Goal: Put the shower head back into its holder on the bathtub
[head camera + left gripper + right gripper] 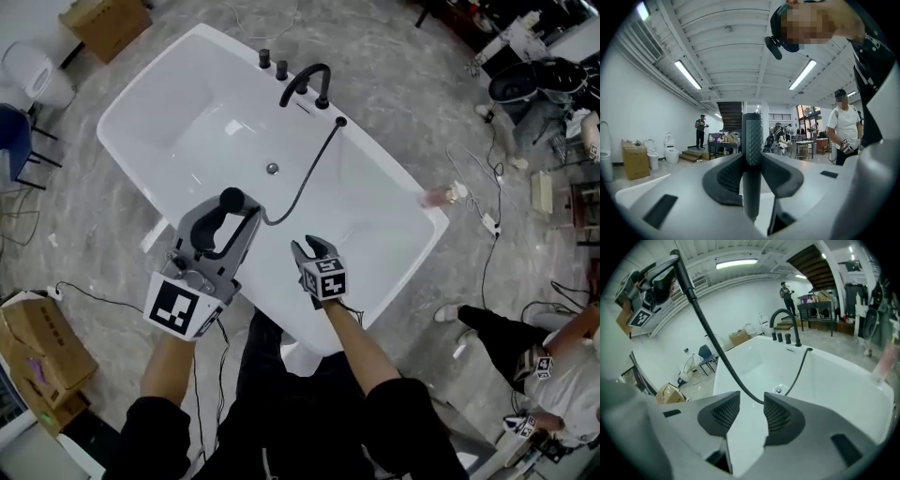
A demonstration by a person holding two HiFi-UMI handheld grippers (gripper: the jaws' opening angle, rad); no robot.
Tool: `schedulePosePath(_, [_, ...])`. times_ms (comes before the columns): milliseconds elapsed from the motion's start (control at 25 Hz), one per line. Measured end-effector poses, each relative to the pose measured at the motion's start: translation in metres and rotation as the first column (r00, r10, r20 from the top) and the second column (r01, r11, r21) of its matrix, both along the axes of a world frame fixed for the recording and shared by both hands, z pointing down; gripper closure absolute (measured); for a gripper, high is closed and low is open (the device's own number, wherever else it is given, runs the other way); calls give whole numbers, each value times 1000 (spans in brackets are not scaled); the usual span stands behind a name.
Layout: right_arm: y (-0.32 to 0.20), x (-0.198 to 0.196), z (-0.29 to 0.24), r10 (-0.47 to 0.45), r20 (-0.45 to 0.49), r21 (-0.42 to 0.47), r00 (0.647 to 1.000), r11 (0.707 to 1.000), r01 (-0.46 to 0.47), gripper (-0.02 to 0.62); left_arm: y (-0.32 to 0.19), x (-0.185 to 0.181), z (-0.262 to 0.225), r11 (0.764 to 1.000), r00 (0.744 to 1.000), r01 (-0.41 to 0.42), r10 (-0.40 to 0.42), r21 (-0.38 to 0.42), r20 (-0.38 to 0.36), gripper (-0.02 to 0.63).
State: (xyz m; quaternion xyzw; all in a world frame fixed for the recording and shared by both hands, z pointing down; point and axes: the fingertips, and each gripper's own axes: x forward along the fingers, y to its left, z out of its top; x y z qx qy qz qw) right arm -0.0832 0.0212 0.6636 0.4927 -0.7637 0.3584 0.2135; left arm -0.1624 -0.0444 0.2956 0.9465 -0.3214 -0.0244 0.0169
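The black shower head (pixel 230 199) stands upright between the jaws of my left gripper (pixel 223 225), which is shut on its handle (pixel 751 140) over the near left rim of the white bathtub (pixel 169 94). Its black hose (pixel 305 178) sags across the tub to the holder (pixel 340 122) on the far rim, beside the black faucet (pixel 305 82). My right gripper (pixel 312 249) hangs open over the tub's near end. In the right gripper view the hose (pixel 717 350) runs just beyond the open right gripper (pixel 752 404), untouched, up to the left gripper (pixel 651 284).
A drain (pixel 272 169) sits in the tub floor. A pink bottle (pixel 437 197) stands on the right rim. Cardboard boxes (pixel 42 347), cables (pixel 487 220) and a seated person (pixel 553 366) surround the tub on the grey floor.
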Motion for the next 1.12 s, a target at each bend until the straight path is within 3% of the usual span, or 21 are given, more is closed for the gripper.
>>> schedulePosePath(160, [-22,19,24,33,2,-12,999,999,-33,422,7,4,13,999,999,27,-28,-17,-18,469])
schedulePosePath(320, [-39,27,40,103,75,-61,992,993,-98,416,18,8,6,1000,999,15,-16,-16,-30,469])
schedulePosePath(400, [-46,31,52,179,135,-120,974,979,-164,414,21,8,-5,1000,1000,6,-6,-6,-31,469])
schedulePosePath(480, [-51,35,63,288,207,-204,935,947,-247,411,22,5,-18,1000,999,2,-2,-1,-42,469])
schedulePosePath(560, [-53,33,78,425,324,-328,845,888,-321,402,24,-1,-30,1000,998,1,-1,-1,-64,469])
schedulePosePath(640, [-55,29,100,593,441,-489,674,788,-374,375,23,-9,-39,1000,996,2,-3,-6,-89,469])
schedulePosePath(720, [-52,25,125,731,472,-628,493,671,-393,321,23,-15,-44,1000,995,10,-11,-7,-102,469])
schedulePosePath(760, [-48,21,138,776,467,-679,425,622,-390,315,23,-18,-46,1000,995,15,-16,-7,-102,469])
schedulePosePath(840, [-42,6,158,830,459,-749,317,553,-365,302,23,-24,-49,1000,994,21,-22,-9,-105,469])
schedulePosePath(920, [-42,-13,170,861,469,-797,200,509,-325,292,24,-28,-53,1000,993,16,-18,-13,-117,469])
schedulePosePath(1000, [-50,-27,175,868,485,-819,108,494,-292,291,24,-31,-56,1000,992,11,-13,-14,-124,469])
schedulePosePath(1120, [-64,-38,178,858,510,-814,70,507,-284,300,24,-39,-56,1000,992,21,-23,-20,-125,469])
